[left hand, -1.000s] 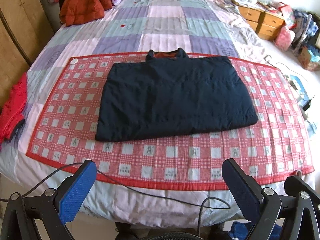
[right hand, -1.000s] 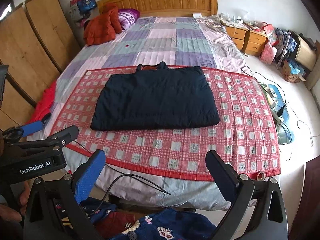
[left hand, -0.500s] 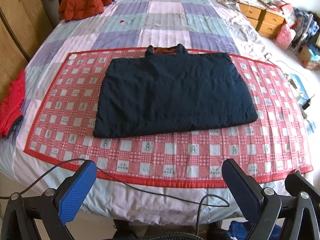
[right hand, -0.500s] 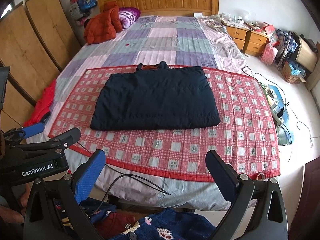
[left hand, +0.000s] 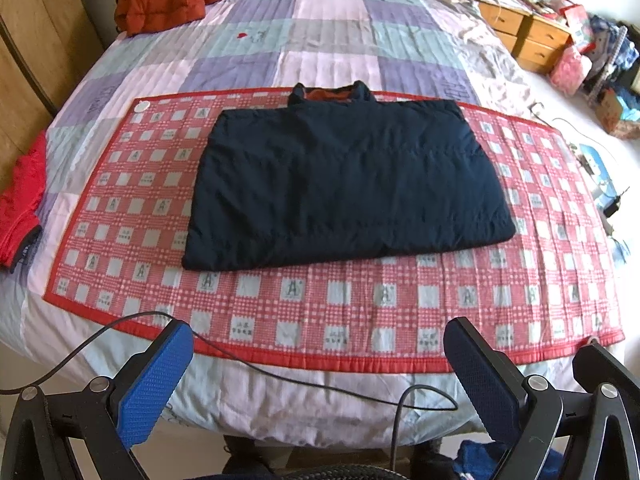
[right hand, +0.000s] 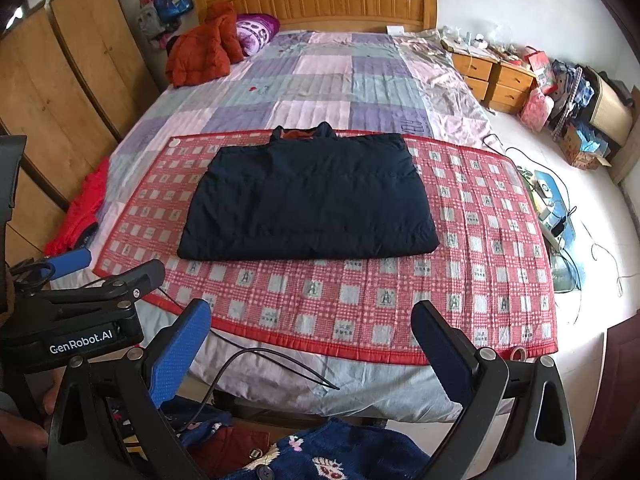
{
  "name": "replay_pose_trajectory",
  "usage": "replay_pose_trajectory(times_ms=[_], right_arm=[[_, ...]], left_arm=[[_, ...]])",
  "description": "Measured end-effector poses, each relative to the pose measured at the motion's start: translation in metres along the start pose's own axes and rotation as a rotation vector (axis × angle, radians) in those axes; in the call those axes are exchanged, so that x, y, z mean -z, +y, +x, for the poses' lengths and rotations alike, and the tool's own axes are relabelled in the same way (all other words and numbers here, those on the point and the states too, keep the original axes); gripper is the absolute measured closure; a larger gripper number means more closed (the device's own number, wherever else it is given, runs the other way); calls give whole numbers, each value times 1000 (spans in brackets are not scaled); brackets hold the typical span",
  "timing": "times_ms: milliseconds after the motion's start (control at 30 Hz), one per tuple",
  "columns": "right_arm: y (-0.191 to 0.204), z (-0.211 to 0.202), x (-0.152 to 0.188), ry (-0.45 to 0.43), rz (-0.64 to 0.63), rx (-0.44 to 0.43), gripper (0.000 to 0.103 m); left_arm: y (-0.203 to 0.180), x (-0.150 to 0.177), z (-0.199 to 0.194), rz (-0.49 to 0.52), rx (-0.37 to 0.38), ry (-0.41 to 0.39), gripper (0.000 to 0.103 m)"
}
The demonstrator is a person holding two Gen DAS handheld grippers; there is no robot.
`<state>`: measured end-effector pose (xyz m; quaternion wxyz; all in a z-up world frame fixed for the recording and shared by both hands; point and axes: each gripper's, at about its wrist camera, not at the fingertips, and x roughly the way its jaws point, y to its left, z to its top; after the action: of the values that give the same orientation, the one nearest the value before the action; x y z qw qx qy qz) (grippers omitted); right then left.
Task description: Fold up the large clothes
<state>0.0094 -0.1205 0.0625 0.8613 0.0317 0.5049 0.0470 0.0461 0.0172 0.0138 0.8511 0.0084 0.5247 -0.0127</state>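
Folded navy quilted jacket (left hand: 344,184), a puffy rectangle lying crosswise, collar toward 12 o'clock, centred on the red checked mat (left hand: 280,312); left hand-held gripper (left hand: 320,380) and right hand-held gripper (right hand: 312,356) both spread, empty.

The jacket (left hand: 344,184) (right hand: 308,200) is dark navy, quilted, with a rust-orange lining showing inside its stand-up collar. It lies flat in a rough rectangle, sleeves not showing, collar at the far edge, on the middle of the red checked mat (left hand: 360,312) (right hand: 480,240).
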Motion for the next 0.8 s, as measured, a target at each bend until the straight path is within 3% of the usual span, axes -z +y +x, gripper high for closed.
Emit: replay_pose_trajectory(times_ms=[800], right_arm=[[5, 5, -10, 7, 0, 0, 1]], left_arm=[[-7, -1, 8, 0, 7, 9, 0]])
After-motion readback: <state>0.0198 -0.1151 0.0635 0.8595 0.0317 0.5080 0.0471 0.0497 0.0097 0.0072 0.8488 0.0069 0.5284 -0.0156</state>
